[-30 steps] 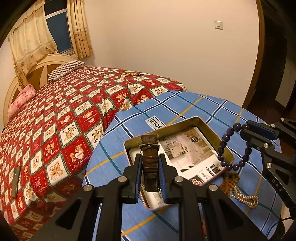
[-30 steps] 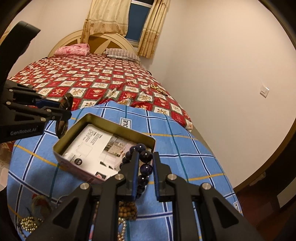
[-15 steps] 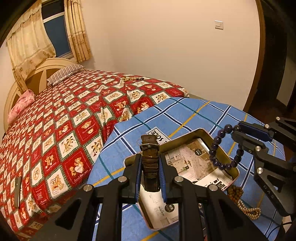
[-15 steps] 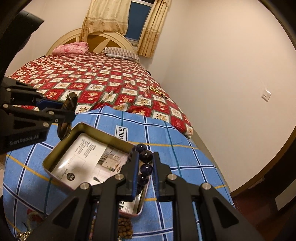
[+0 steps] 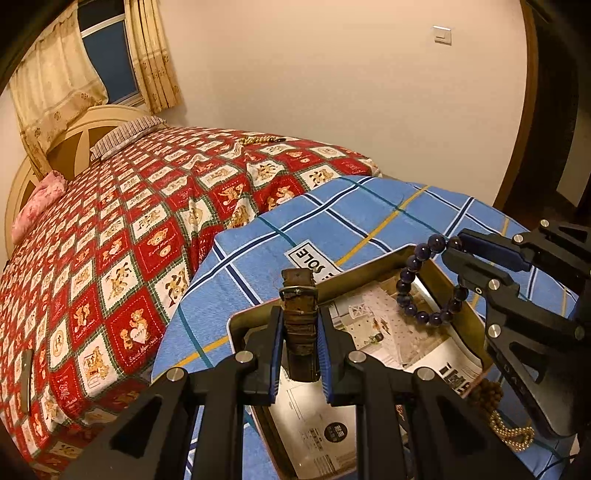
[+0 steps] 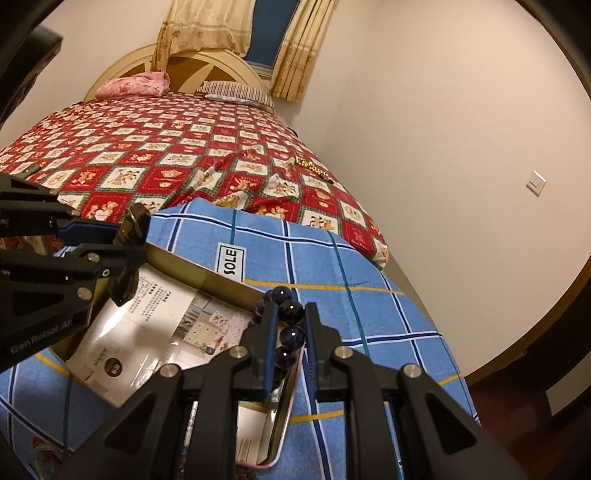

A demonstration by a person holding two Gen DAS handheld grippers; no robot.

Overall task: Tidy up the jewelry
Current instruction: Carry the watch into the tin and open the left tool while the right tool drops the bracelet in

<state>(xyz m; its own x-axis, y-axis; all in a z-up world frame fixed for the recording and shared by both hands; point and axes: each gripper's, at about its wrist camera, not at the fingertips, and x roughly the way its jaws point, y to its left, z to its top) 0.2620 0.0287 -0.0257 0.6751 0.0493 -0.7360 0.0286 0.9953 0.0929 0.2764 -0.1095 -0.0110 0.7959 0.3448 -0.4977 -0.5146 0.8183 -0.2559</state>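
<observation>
I am looking along both grippers at a bed draped in a red patchwork bedspread (image 5: pixel 122 236), with a blue checked cloth (image 5: pixel 332 221) laid over its near end. On the cloth sits an open metal tin (image 5: pixel 369 284), lined with a printed leaflet (image 5: pixel 373 332).

My left gripper (image 5: pixel 300 332) is nearly closed, its blue-padded jaws pressing on a worn brown leather watch strap (image 5: pixel 300 317). The strap stands upright between the pads, its metal buckle above the fingertips. It is held over the tin's left end; from the right wrist view the strap's lower end hangs above the leaflet, but I cannot tell whether it touches.

My right gripper (image 6: pixel 289 332) is closed almost fully on a bracelet of dark purple beads (image 6: pixel 290 321). From the left wrist view the bracelet hangs as a loop from the fingertips, over the far right part of the tin's interior.

Just beside the tin's right edge, on the cloth, lie a string of brown wooden beads (image 5: pixel 487 391) and a strand of small pale gold beads (image 5: pixel 513 435). Farther off, another string of beads (image 6: pixel 314 168) lies on the bedspread near the wall. A striped pillow (image 6: pixel 236 90) and a pink pillow (image 6: pixel 135 83) rest by the headboard, beneath a curtained window (image 6: pixel 267 33).
</observation>
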